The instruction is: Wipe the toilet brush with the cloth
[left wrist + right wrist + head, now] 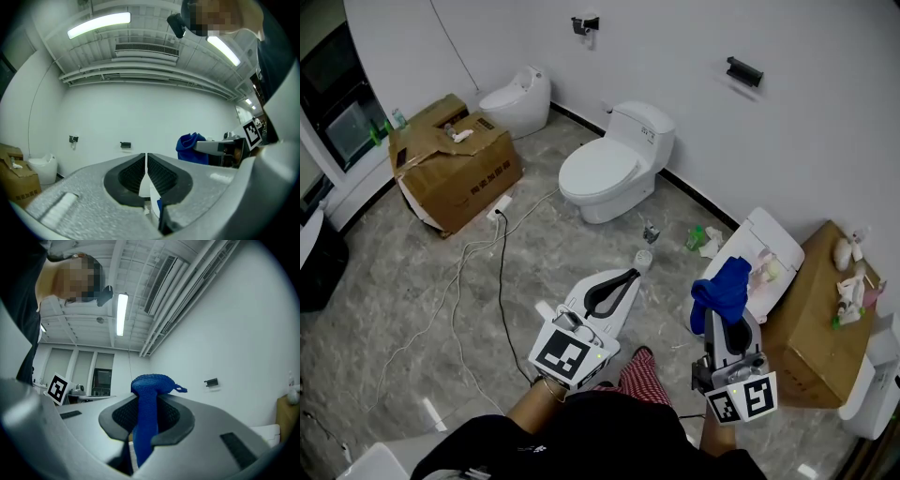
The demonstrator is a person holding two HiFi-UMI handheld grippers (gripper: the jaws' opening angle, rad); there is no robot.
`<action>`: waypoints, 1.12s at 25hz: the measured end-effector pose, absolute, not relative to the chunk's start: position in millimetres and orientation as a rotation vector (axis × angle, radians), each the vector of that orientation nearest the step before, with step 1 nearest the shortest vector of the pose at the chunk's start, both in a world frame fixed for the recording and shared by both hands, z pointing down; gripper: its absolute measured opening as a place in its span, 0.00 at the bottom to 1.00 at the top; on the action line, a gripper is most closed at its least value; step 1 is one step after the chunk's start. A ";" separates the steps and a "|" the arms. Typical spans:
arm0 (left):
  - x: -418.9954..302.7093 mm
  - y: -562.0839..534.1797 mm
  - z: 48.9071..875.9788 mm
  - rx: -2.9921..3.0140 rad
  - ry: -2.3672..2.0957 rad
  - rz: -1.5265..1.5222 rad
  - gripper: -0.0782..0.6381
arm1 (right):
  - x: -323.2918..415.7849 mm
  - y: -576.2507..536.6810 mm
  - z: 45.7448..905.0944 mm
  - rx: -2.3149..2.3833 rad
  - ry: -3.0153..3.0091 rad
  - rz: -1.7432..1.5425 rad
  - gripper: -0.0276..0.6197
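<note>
My right gripper [727, 323] is shut on a blue cloth [722, 289], which bunches up above its jaws. In the right gripper view the cloth [149, 385] fills the gap of that gripper [145, 401] and hangs down behind the pads. My left gripper [623, 281] is held level at the lower middle with its jaws together. The left gripper view shows that gripper [146, 159] shut, with only a thin white sliver low in the gap, and the cloth [191, 147] off to the right. A small white rounded object [643, 260] lies on the floor just past the left tips. I cannot tell if it is the brush.
A white toilet [609, 164] stands against the back wall, another white fixture [520, 98] to its left. There is a cardboard box [455, 164] at the left and cables [487, 253] trail over the floor. A white lid [764, 262] and a box [820, 309] with bottles are at the right.
</note>
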State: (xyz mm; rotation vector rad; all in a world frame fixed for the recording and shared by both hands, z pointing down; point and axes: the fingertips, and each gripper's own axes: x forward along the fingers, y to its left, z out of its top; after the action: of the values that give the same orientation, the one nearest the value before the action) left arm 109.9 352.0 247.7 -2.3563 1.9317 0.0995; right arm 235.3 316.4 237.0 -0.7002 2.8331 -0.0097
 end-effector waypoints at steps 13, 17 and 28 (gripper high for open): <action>63.7 303.2 248.8 -2.304 2.014 0.073 0.11 | 188.7 254.4 233.6 -0.625 2.838 -0.010 0.15; 58.6 283.6 250.8 -2.349 2.004 0.114 0.11 | 180.1 235.2 237.7 -0.621 2.848 -0.025 0.15; 39.0 223.0 249.7 -2.364 1.978 0.043 0.11 | 155.4 172.3 238.7 -0.614 2.859 -0.055 0.15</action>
State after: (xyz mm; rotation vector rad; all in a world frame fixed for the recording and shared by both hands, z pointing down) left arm 39.0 223.0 249.7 -2.3641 1.9781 0.0429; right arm 155.4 172.3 238.7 -0.6136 2.8588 -0.0553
